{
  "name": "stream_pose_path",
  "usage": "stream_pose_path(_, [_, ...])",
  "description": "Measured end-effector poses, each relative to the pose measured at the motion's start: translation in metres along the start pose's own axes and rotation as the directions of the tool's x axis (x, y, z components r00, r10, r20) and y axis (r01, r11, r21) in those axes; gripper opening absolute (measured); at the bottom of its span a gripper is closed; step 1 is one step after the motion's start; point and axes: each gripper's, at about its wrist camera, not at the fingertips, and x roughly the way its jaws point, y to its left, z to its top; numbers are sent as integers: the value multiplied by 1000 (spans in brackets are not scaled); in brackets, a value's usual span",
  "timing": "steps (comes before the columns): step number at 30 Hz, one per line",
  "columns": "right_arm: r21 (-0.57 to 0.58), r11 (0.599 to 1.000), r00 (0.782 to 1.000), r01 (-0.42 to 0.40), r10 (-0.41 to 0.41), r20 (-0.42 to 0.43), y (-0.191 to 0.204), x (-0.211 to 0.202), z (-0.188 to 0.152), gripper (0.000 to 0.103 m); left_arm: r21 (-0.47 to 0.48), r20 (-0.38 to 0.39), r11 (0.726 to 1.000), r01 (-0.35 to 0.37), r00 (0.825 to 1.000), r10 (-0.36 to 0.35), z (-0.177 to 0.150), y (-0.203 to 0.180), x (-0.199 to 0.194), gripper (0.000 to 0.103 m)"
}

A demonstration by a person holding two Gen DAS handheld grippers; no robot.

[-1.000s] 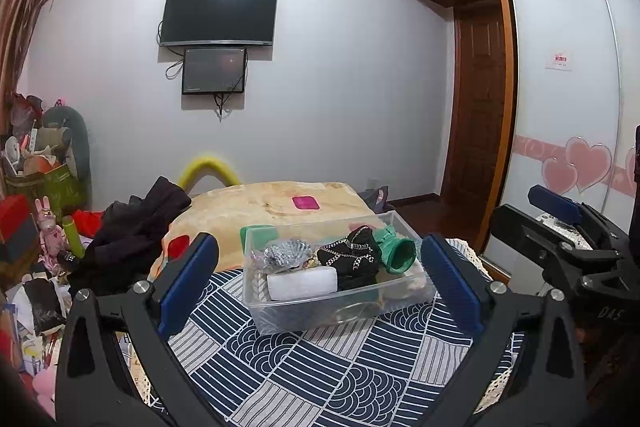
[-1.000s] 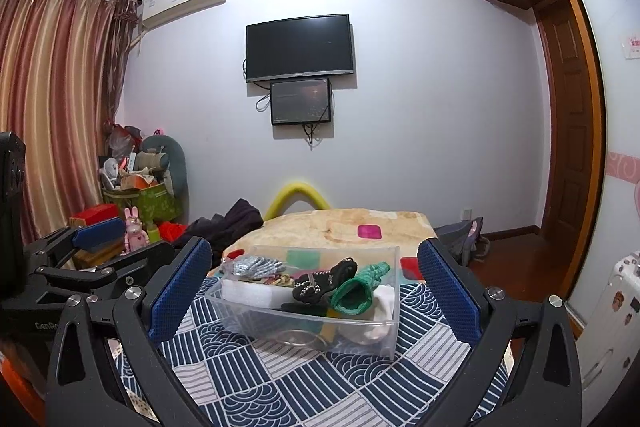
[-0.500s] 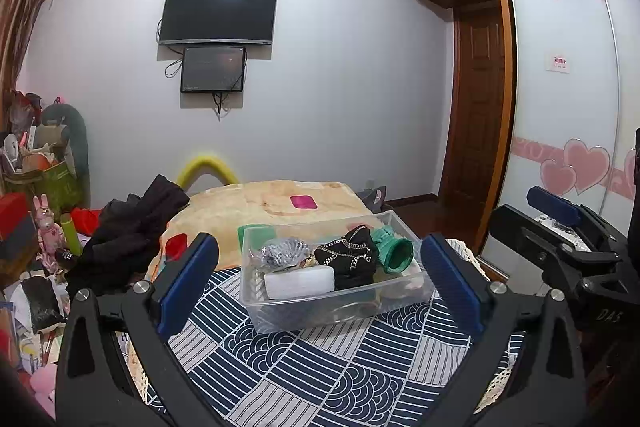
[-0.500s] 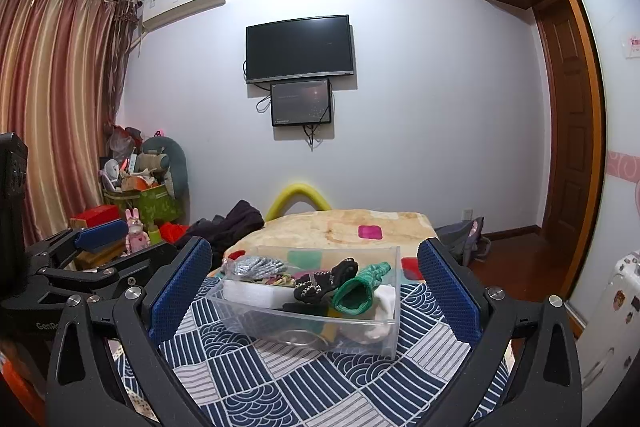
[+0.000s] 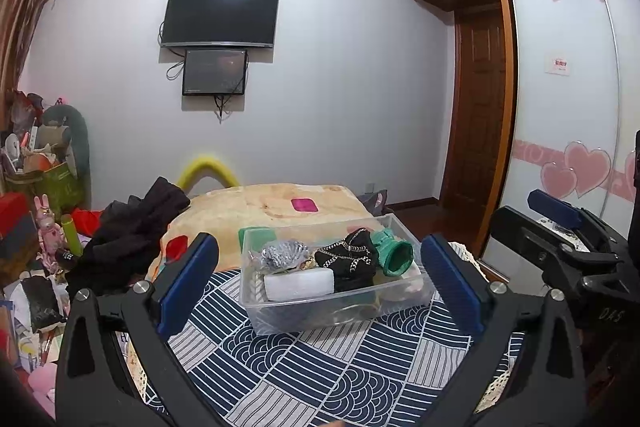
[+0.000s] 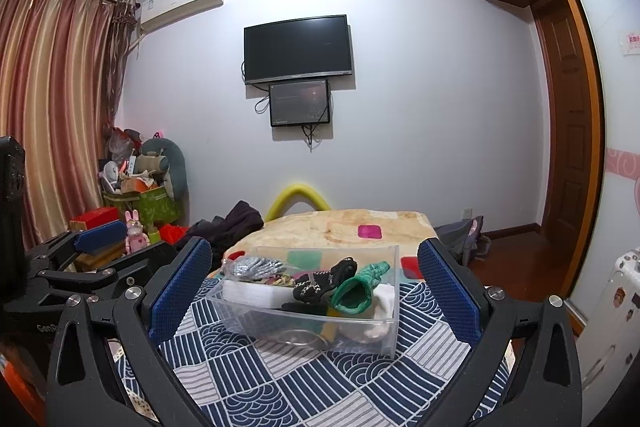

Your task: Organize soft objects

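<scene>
Jaws spread wide and empty on the left gripper (image 5: 318,281), its blue pads framing a clear plastic bin (image 5: 340,311) that sits on the desk's blue-and-white patterned cloth (image 5: 320,367). Inside the bin lie a white foam block (image 5: 299,284) at the front, a silvery bundle (image 5: 282,254) behind it, a black chained item (image 5: 350,261) in the middle and a green knitted cuff (image 5: 394,254) toward the right wall. Right of the bin, the right gripper (image 5: 560,227) shows from the side.

In the right wrist view, the right gripper (image 6: 314,291) also has its jaws spread with nothing between them — the bin (image 6: 312,327) stands ahead, well apart from the pads. The green cuff (image 6: 356,289) leans over the black item (image 6: 326,279), and the left gripper (image 6: 92,247) sits left of the bin.
</scene>
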Motion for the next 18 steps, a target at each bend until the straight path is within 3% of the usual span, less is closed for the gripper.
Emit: stream_pose_path(18, [10,1000,1000,8,-8,-1,-3,-1,-3,103,1,-23,1000,22,999,-22,-1,0,4,103])
